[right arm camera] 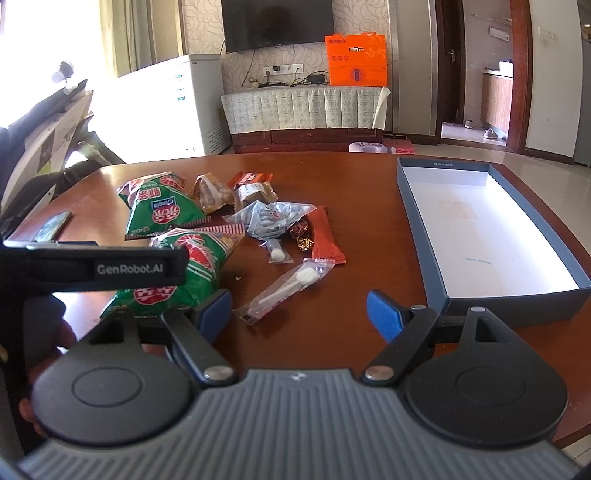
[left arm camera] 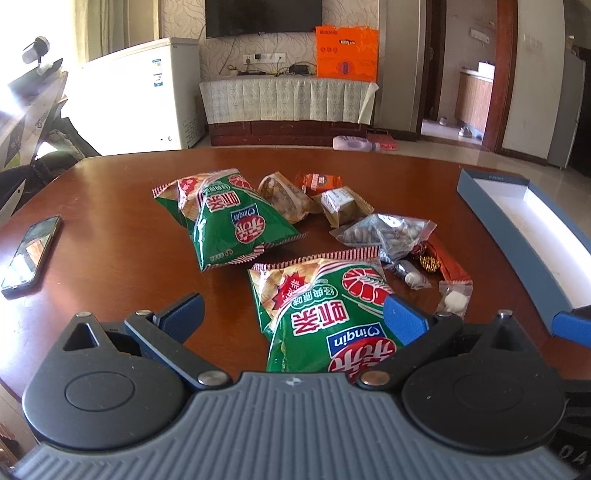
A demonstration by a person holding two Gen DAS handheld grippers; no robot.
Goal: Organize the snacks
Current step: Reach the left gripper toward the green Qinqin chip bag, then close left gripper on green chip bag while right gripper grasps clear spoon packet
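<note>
Left wrist view, left gripper wide open, straddling green snack bag

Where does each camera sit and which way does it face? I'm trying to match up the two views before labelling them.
Left wrist: sits on the left gripper, looking forward over the table; the near green snack bag lies between its open fingers; the right gripper's blue tip shows at the right edge.
Right wrist: sits on the right gripper, open, facing a clear wrapped sweet and the empty blue box; the left gripper's body crosses the left side.
Shared: snack pile, phone, box, television.
</note>
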